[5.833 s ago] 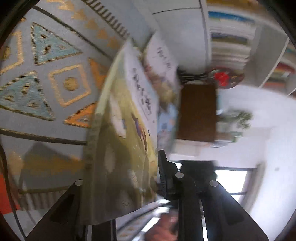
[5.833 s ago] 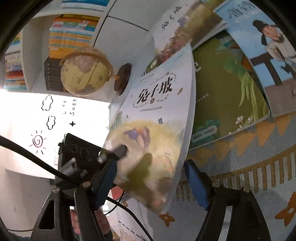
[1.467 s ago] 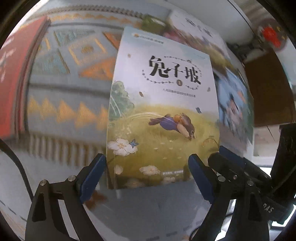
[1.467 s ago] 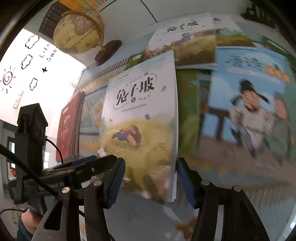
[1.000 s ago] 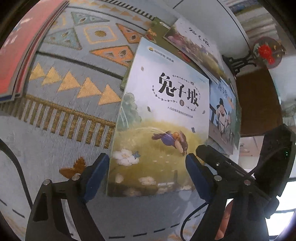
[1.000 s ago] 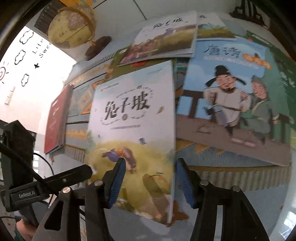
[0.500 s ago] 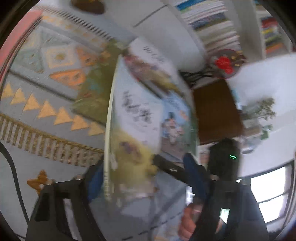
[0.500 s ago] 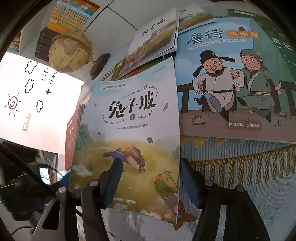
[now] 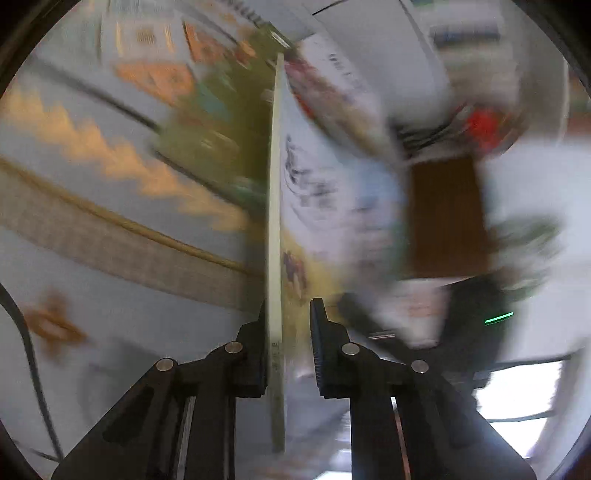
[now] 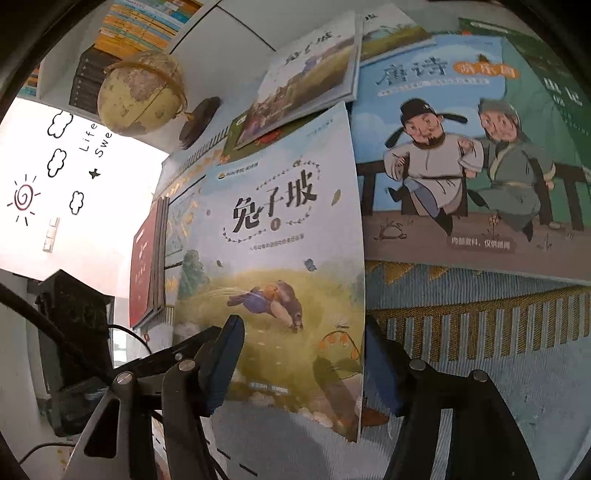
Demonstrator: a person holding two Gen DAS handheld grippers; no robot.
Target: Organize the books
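Note:
The rabbit book [image 10: 280, 258], pale blue with a running bird-like figure over a yellow meadow, is tilted up off the patterned rug [image 10: 480, 332]. In the left wrist view the rabbit book [image 9: 275, 221] shows edge-on, and my left gripper [image 9: 288, 321] is shut on its near edge. My right gripper [image 10: 303, 362] faces the cover; its jaws are opening. The book's lower part sits between the blue pads [image 10: 225, 358], which do not press on it. The left gripper's black arm [image 10: 173, 354] reaches in from the lower left.
Flat on the rug lie a blue book with two cartoon men [image 10: 461, 166], a second rabbit book [image 10: 310, 77] and a green book [image 10: 554, 85]. Red books [image 10: 146, 266] are stacked at the left. A globe [image 10: 142, 92] stands by a white shelf [image 10: 147, 22].
My left gripper has shut on the rabbit book's edge and rolled, so the book now shows edge-on. The right jaws have widened and the book has tipped up from the rug.

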